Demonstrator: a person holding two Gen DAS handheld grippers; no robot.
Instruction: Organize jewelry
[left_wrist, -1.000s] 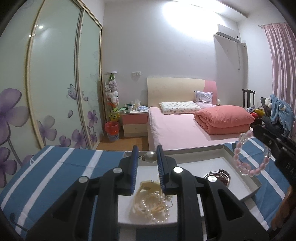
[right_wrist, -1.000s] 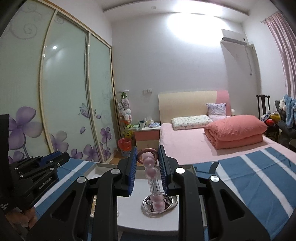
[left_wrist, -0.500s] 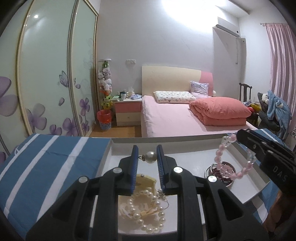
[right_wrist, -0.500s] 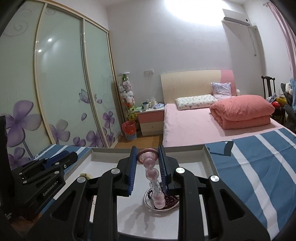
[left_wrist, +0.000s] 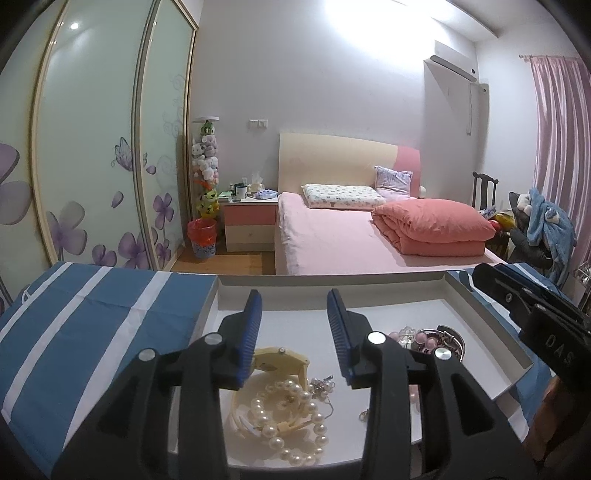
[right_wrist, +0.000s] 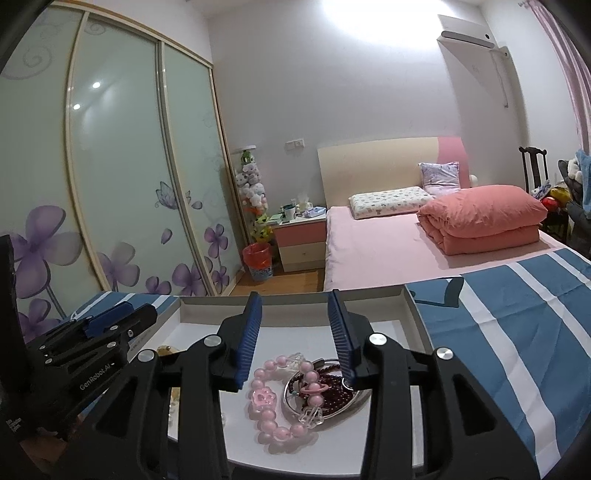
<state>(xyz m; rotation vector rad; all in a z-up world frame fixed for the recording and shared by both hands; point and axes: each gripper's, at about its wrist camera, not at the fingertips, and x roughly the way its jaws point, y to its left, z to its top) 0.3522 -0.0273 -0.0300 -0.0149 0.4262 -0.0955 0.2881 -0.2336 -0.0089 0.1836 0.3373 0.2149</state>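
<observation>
A shallow white tray (left_wrist: 491, 334) lies on a blue-and-white striped cloth (left_wrist: 92, 306). My left gripper (left_wrist: 294, 332) is open and empty above a white pearl strand (left_wrist: 291, 424) and a cream bangle (left_wrist: 284, 360) in the tray. My right gripper (right_wrist: 294, 332) is open and empty above a pink bead bracelet (right_wrist: 275, 402), which lies partly over a small silver dish (right_wrist: 325, 391) holding dark red beads. The dish also shows in the left wrist view (left_wrist: 443, 338). A small earring (left_wrist: 364, 415) lies near the pearls.
The right gripper body (left_wrist: 535, 317) crosses the tray's right side in the left wrist view. The left gripper body (right_wrist: 74, 354) sits at the left in the right wrist view. Beyond the table are a pink bed (left_wrist: 351, 236), a nightstand (left_wrist: 251, 225) and wardrobe doors (right_wrist: 110, 184).
Both grippers have opened. The left let go of a pearl piece; the right let go of the pink bracelet, which now lies in the tray over the dish. Both grippers have lowered toward the tray.
</observation>
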